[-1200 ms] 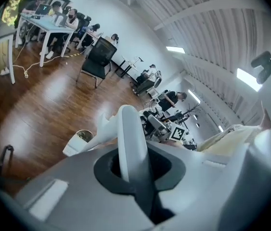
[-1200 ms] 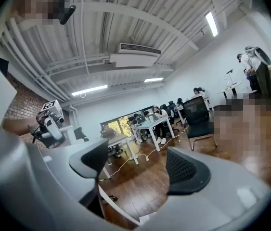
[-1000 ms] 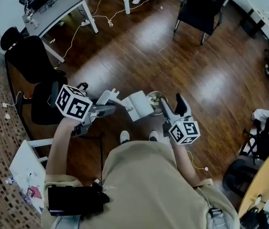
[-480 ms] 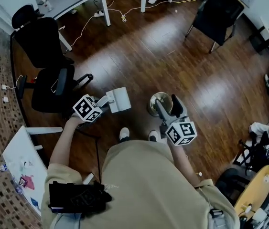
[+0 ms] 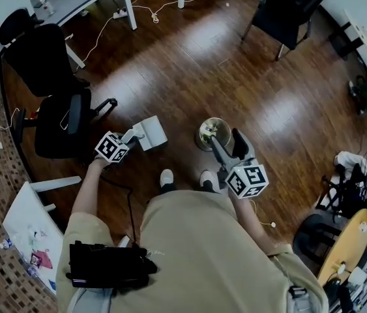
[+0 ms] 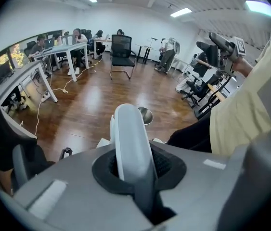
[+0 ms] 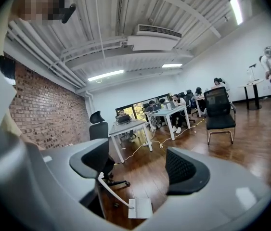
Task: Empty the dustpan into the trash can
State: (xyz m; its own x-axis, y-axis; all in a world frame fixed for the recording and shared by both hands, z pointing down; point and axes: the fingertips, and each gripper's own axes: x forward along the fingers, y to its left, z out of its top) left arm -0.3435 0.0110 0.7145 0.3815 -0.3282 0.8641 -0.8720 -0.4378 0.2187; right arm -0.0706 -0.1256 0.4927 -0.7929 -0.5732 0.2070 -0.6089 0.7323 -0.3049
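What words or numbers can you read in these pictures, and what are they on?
No words or numbers can be read anywhere.
Marker cubes: only black-and-white square patterns, no letters.
White table at the lower left: small coloured things lie on it; any print is too small to read.

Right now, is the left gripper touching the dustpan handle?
Touching. The left gripper view shows the left gripper with its jaws closed on the dustpan handle.

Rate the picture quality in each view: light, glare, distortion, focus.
Head view: dim, with broad glare streaks on the wooden floor and bent edges. Left gripper view: strong fisheye with dark corners; the near dustpan handle looks soft. Right gripper view: bright ceiling lights, and the brick wall curves.
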